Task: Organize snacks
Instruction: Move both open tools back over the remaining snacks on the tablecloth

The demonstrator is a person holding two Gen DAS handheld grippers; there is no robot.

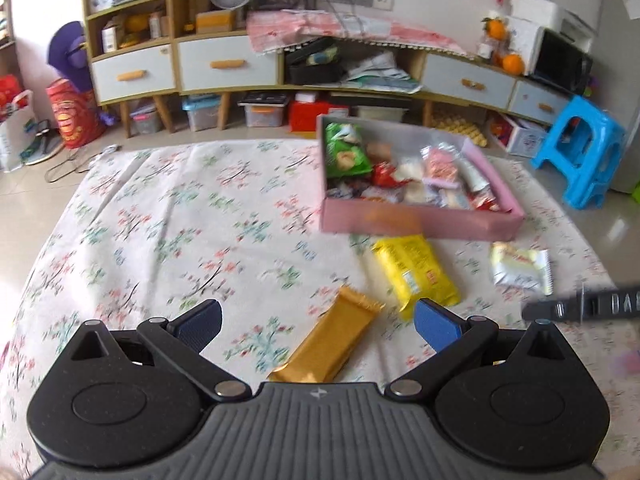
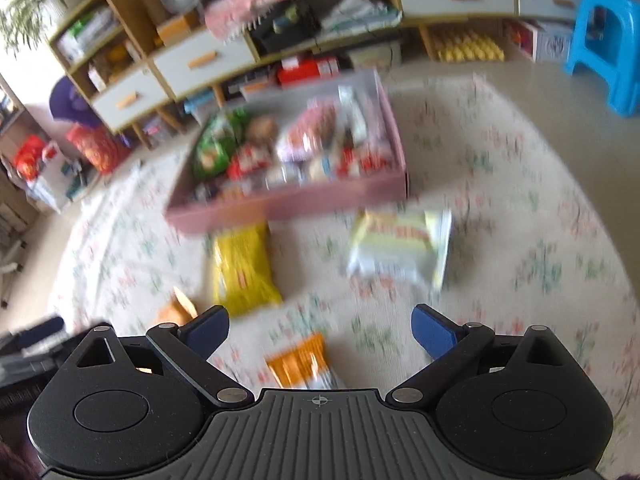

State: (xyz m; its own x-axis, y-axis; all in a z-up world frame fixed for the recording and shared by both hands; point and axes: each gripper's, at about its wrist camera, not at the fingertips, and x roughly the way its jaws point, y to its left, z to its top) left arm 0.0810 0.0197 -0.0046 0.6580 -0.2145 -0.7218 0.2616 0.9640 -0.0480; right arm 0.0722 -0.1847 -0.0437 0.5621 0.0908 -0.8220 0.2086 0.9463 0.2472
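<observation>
Your left gripper has its jaws wide apart, w/ the gold bar lying slantwise between them at lower centre of the left view. That looks like the line-up for a grab, but nothing is pinched yet. Your right gripper is likewise spread wide and holds nothing; an orange pack sits low centre in its view, right under the pads.

The pink box sits right of centre in the left view, already packed w/ wrappers: green bag in its far-left corner, red and pink packs mid-box. Prob the collection bin, so loose items belong in there.

Still out on the floral cloth: yellow pack just in front of the box, white pack to its right. They lie near the box wall, so short carries.

Writing: none legible on the snacks, too blurred esp. in the right view. Only raised letters on the black gripper part at the right edge of the left view, approx "DAE", partly cut off.
</observation>
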